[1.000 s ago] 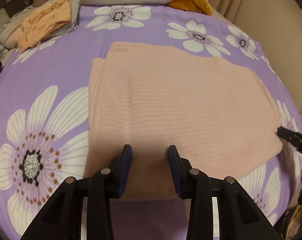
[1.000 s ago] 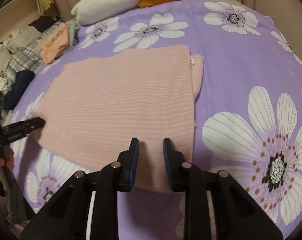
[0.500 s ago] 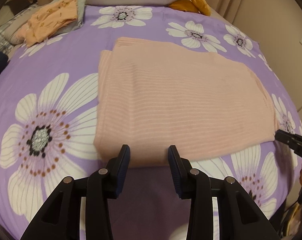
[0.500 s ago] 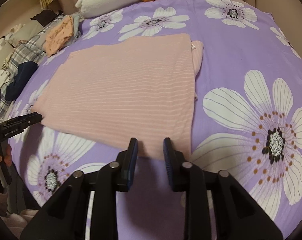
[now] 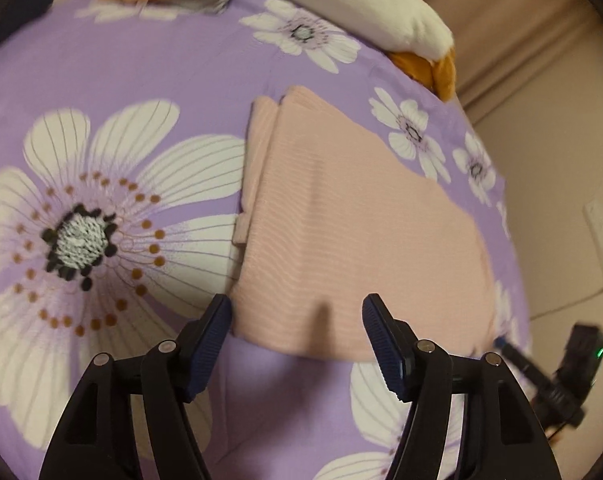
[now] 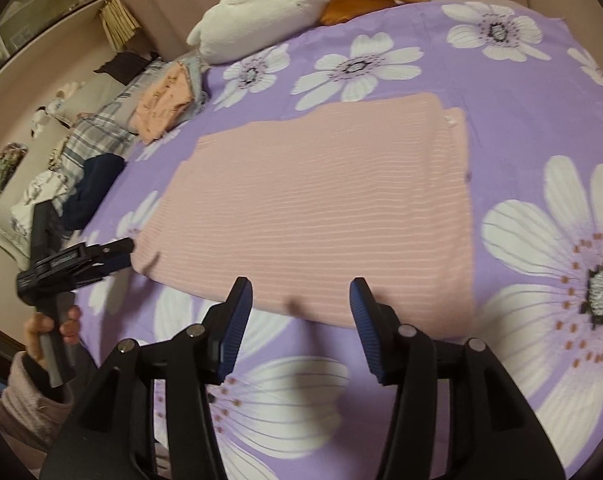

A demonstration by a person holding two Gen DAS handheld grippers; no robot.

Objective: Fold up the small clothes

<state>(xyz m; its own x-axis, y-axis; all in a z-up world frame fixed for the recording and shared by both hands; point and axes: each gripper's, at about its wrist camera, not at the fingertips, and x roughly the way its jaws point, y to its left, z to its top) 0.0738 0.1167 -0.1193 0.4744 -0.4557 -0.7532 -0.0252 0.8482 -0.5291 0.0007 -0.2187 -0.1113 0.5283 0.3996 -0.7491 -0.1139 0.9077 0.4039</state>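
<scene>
Now pink folded garment flat, long axis left-right.

Folded garment: pale salmon pink with fine lighter horizontal ribs. Bedsheet: lilac, printed with large white daisies having black-and-white centres ringed by brown dots. Plush toy, at 12 o'clock of the garment: white body, orange part. Clothes pile, at 10 o'clock: peach-orange piece on grey plaid and a navy item. Left gripper and right gripper: black frames, dark blue ribbed pads. Sleeve: dusty pink.
</scene>
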